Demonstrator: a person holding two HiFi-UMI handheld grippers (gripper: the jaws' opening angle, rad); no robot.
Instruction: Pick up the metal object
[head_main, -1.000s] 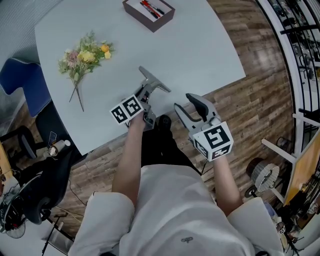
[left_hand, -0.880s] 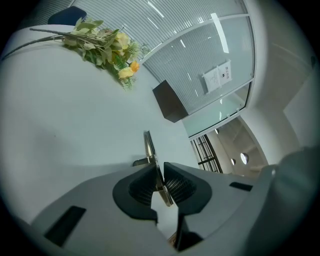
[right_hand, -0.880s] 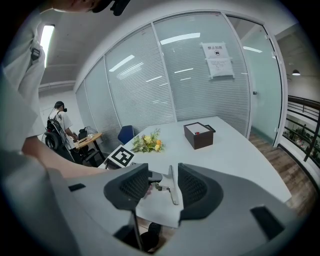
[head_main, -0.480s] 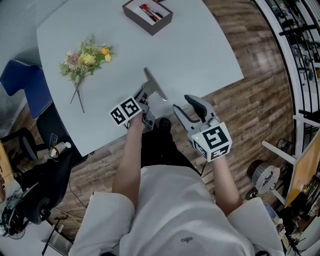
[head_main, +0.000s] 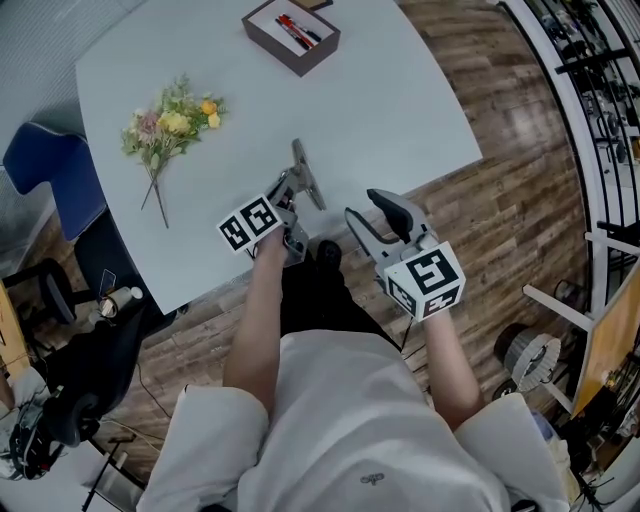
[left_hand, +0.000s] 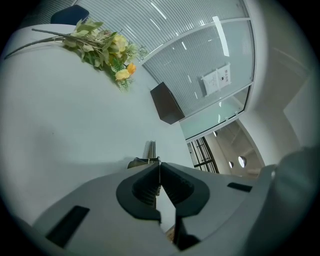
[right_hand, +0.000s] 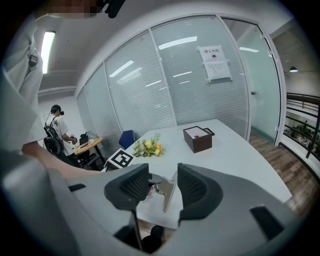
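Note:
The metal object (head_main: 306, 173), a flat grey bar with a wire handle, lies on the pale table (head_main: 400, 100) near its front edge. My left gripper (head_main: 286, 192) sits at the bar's near end. Its jaws have just been closing and now meet on the handle, with the bar (left_hand: 149, 150) sticking out past the tips of the left gripper (left_hand: 159, 161). My right gripper (head_main: 367, 207) hovers open off the table's edge to the right, nothing between its fingers. In the right gripper view the bar (right_hand: 168, 192) shows through the gap of the right gripper (right_hand: 163, 172).
A bunch of flowers (head_main: 165, 115) lies at the table's left. A dark box (head_main: 290, 35) holding red pens stands at the far side. A blue chair (head_main: 40, 175) is left of the table. Wooden floor (head_main: 520, 170) runs to the right.
The left jaws have closed on the metal object's near end. The bar has swung from lying slantwise to pointing almost straight away. The right gripper has stayed put.

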